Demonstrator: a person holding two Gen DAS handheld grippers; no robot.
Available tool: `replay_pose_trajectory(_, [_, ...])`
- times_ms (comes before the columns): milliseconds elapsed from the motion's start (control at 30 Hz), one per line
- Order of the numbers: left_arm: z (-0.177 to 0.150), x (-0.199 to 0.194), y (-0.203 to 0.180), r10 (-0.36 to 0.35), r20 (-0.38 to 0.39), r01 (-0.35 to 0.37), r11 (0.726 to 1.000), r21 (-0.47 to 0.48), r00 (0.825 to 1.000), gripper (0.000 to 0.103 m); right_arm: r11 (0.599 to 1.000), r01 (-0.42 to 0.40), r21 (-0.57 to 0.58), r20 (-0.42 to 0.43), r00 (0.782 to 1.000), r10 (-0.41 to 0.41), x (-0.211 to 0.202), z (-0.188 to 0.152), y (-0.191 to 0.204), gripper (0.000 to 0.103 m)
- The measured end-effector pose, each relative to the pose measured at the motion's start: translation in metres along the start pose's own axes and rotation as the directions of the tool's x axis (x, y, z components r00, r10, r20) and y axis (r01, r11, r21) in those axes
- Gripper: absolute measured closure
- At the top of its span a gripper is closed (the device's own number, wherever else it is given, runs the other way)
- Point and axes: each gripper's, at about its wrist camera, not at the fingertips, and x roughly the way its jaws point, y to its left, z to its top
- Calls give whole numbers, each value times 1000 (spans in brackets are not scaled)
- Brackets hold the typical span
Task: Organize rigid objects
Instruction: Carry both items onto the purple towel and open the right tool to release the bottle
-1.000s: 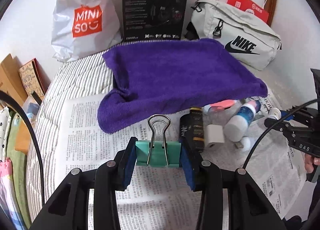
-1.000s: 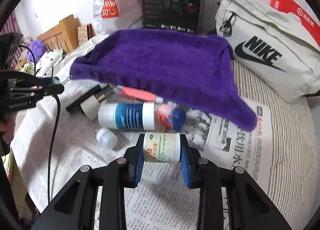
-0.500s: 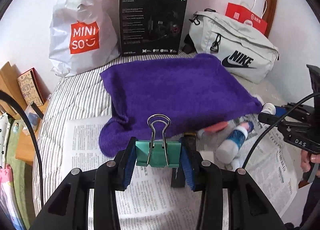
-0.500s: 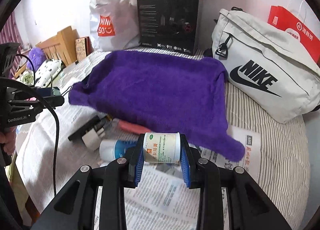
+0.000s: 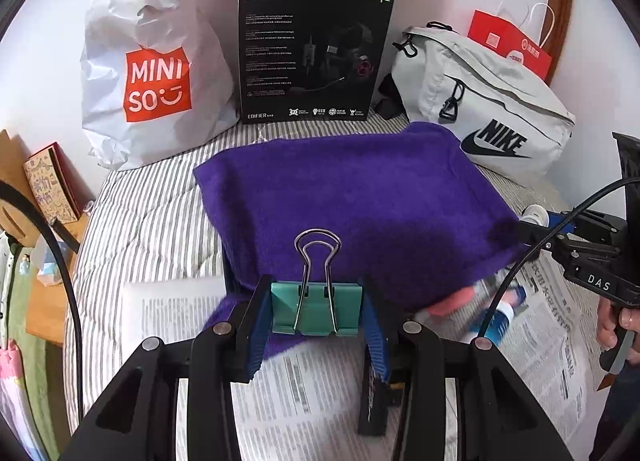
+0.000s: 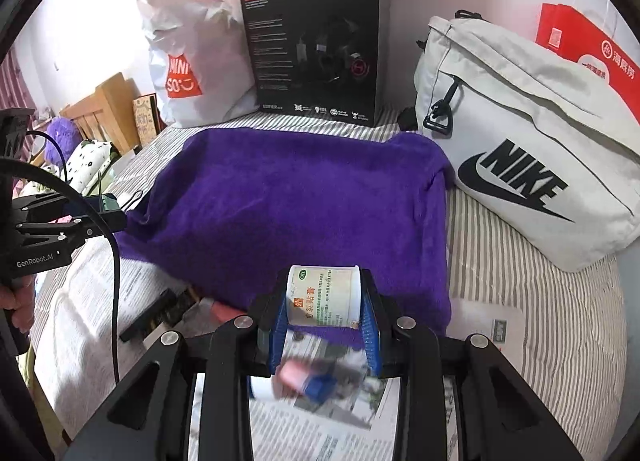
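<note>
Two grips: left gripper point(image 5: 316, 311) clamps binder clip point(image 5: 316, 309), right gripper point(image 6: 325, 299) clamps jar point(image 6: 324, 295)

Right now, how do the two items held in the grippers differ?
The binder clip in the left gripper is teal, flat-sided, with wire handles standing upward. The small bottle in the right gripper is white, round, paper-labelled and lying sideways. Both are pinched between blue-padded fingers, in front of the purple towel.

Two close wrist views angled down, both facing the purple towel point(image 5: 352, 197) (shared centre).
</note>
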Motion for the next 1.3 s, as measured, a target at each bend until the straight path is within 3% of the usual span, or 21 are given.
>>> replay_pose_trajectory(433, [40,55,15,-31,-12,31,999,-33,999,63,1000,23,2,-57,998,-23,60,38,-17,71])
replay_pose_trajectory(800, [58,107,34,-6,-62,2,998,-67,998,63,998,64,7,-131,989,-63,124,69,-35,71])
replay_pose_trajectory(1300, [63,139,40,27,-123,-34,998,-52,992,63,997,69,-19,-163,984,-72,147,77,-35,71])
